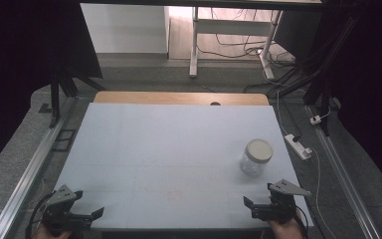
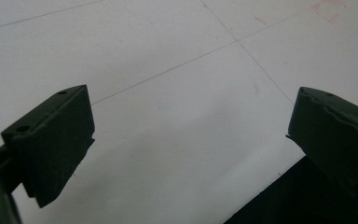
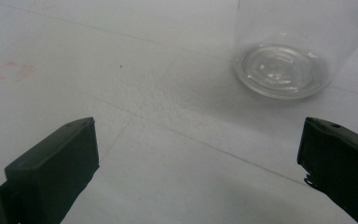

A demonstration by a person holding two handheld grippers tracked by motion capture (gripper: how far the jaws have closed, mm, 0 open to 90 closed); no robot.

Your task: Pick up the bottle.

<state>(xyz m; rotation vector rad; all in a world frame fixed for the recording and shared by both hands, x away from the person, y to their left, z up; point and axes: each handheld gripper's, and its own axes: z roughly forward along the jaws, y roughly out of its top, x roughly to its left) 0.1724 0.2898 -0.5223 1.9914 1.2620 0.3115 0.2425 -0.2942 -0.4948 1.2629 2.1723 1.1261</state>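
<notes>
A clear glass jar [image 1: 255, 157] with a pale lid stands upright on the white table [image 1: 169, 144], right of centre. Its transparent base [image 3: 282, 70] appears at the top right of the right gripper view, just beyond the jaws. My right gripper [image 1: 254, 208] rests at the table's near right edge, a little nearer than the jar, open with nothing between its jaws [image 3: 198, 163]. My left gripper [image 1: 90, 215] sits at the near left corner, also open and empty [image 2: 191, 135], its jaws wide apart over bare white surface close to the table's edge.
A wooden strip [image 1: 179, 97] with a small hole borders the table's far edge. A white power strip [image 1: 298, 146] and cables lie on the floor to the right. Metal rails run along both sides. A faint red mark [image 1: 171, 194] shows near the front centre.
</notes>
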